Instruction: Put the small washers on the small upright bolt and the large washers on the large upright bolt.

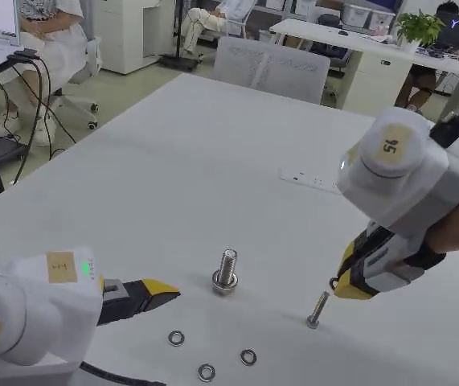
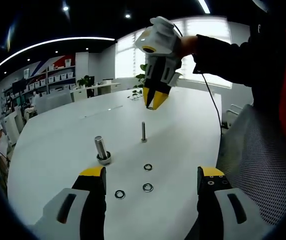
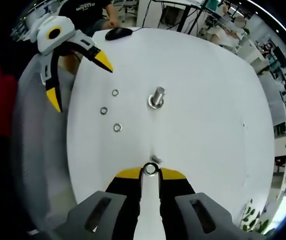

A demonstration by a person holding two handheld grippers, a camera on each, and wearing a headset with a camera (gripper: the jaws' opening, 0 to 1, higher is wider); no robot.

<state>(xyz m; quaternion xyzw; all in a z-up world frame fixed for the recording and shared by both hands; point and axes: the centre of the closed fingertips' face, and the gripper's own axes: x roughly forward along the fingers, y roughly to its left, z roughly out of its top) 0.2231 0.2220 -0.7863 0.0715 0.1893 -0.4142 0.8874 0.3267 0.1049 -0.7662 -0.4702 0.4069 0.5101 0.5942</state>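
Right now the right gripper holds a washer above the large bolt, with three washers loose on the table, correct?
Not quite. The right gripper holds its washer just above the small bolt, not the large bolt; the right gripper view shows it. Three washers do lie loose on the table.

The left gripper [image 1: 165, 291] and right gripper [image 1: 343, 285] are bulky white housings ending in black jaws with yellow tips. Each has a tan sticker [image 1: 390, 146] on top, and a green light [image 1: 87, 268] glows on the left one. Behind the right gripper run a black cable [image 1: 454, 121] and a dark sleeve [image 2: 218, 50].
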